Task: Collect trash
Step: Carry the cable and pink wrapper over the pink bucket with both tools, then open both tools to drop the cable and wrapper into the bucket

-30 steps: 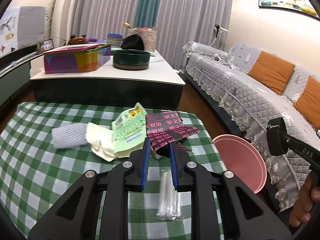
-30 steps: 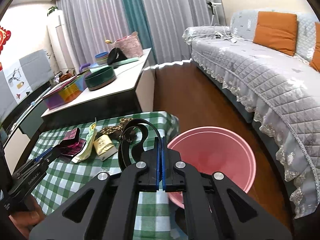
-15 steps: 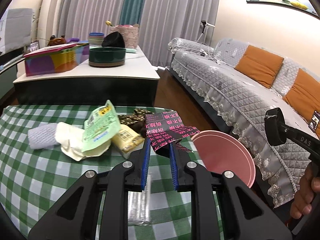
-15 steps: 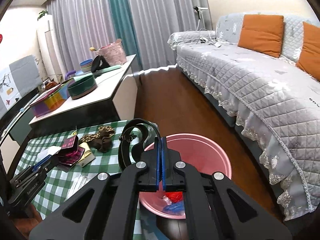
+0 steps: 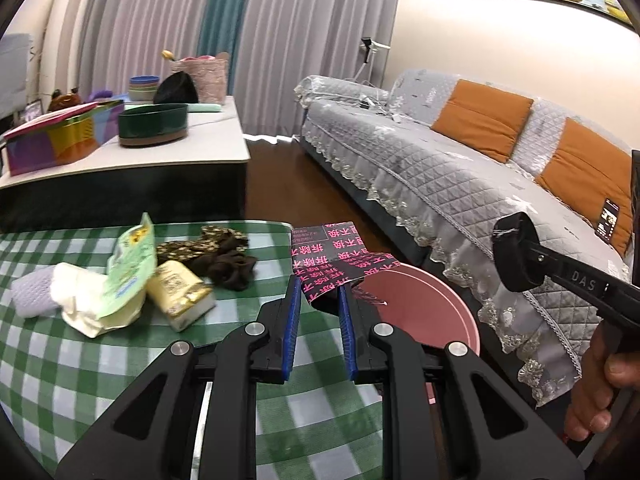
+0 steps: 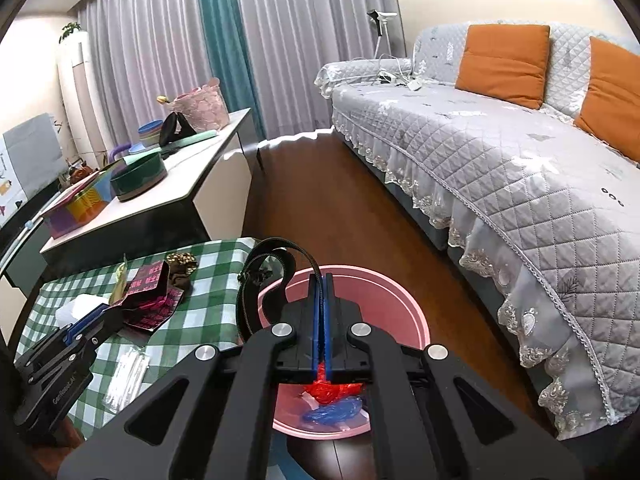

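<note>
My left gripper is shut on a black wrapper with pink print. It holds the wrapper at the right edge of the green checked table, just over the near rim of the pink bin. My right gripper is shut on a looped black strap and hangs above the pink bin. Red and blue scraps lie in the bin's bottom. From the right wrist view, the left gripper and its wrapper show at the lower left.
On the table lie a green packet, a cream wrapper, a yellow packet, a brown crumpled piece, a grey foam net and a clear plastic sleeve. A grey sofa runs along the right. A cluttered white counter stands behind.
Both grippers have moved right. The left has carried the wrapper from over the table's middle to the bin's rim, and the right has carried the strap from beside the bin to above it.
</note>
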The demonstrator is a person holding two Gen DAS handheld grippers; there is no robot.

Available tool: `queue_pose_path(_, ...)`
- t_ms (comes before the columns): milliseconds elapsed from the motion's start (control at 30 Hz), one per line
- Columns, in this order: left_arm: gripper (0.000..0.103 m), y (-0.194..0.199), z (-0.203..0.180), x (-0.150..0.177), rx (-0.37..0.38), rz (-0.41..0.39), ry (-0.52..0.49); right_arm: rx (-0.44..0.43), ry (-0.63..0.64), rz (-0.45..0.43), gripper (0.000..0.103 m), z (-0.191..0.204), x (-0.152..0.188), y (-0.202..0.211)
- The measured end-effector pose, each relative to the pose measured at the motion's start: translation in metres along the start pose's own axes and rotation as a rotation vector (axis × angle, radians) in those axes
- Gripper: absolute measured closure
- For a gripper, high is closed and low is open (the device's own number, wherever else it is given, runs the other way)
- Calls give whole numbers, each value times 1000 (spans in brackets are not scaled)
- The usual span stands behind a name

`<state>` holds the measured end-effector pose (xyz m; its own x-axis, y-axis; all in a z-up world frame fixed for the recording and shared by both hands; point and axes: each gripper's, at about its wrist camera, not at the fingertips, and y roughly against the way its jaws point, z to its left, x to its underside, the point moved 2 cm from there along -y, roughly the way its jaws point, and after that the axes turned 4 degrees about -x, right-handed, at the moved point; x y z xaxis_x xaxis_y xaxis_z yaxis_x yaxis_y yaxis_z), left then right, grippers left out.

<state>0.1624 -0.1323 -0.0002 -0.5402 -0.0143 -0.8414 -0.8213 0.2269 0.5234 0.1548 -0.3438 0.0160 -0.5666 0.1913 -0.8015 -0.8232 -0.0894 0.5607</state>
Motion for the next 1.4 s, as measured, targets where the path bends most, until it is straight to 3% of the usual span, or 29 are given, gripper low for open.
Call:
queue_pose_path(933,84,-50,-52,10,118,85,-75,42,-2,32,100,-21,1,-20)
queue_pose_path(1067,81,-55,-54,11,119,104,-84,23,-27,63,95,-25,2,-27)
queue_pose_path(1100,68,-57,-56,12,119,116,-87,19,-31,72,88,-25,3,-30)
queue_pose_path(1133,59,-58,-56,13,122,124,-85,21,-32,78,75,-25,4,-31)
queue_pose_path(1200,57,-58,-54,14,128,120,-77,31,-34,84,60,-26,5,-33)
queue_pose_path(1400,57,-59,-51,16,124,128,-71,36,-48,74,56,-28,3,-31)
